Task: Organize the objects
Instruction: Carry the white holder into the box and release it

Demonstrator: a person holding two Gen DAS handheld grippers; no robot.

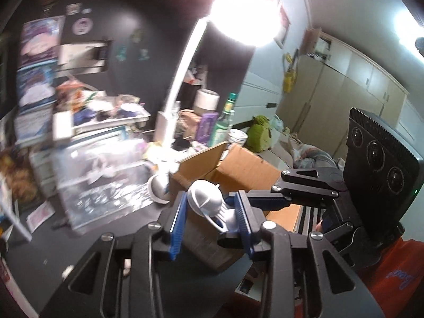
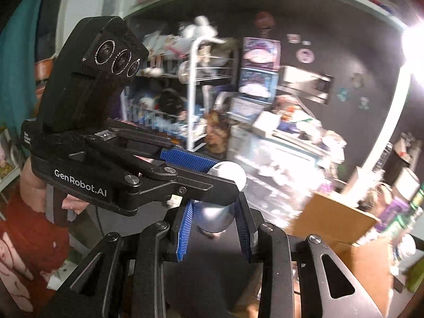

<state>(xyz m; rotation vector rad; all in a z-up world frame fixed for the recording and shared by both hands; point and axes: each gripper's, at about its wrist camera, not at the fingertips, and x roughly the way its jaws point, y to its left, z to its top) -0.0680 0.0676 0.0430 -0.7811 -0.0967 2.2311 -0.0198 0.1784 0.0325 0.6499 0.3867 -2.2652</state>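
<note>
Your left gripper (image 1: 212, 214) sits at the lower centre of the left wrist view, its 2 blue pads closed narrowly on a silver helmet-shaped toy (image 1: 209, 204). The toy stands between the pads, its domed top rising above them and tilting toward the upper left, with the pads pressing its lower part on both sides. Your right gripper (image 1: 265, 198) enters this view from the right edge, pointing left, and its blue finger reaches in to the right side of the same toy.

In the right wrist view, your right gripper (image 2: 216, 225) is at the lower centre, its blue pads narrowed around a rounded silver part of the toy (image 2: 214, 218). Your left gripper (image 2: 212, 175) crosses from the left edge toward the centre, lying over the right gripper's fingertips, with a pale domed part showing at its tip. Your hand (image 2: 34, 182) grips its handle at the left edge, beside a red sleeve (image 2: 23, 225).

An open cardboard box (image 1: 238, 167) lies just behind the toy in the left wrist view, on a dark table (image 1: 79, 238). A white lamp arm (image 1: 182, 66) rises behind the box to a bright glare at the top. Both backgrounds are blurred.
</note>
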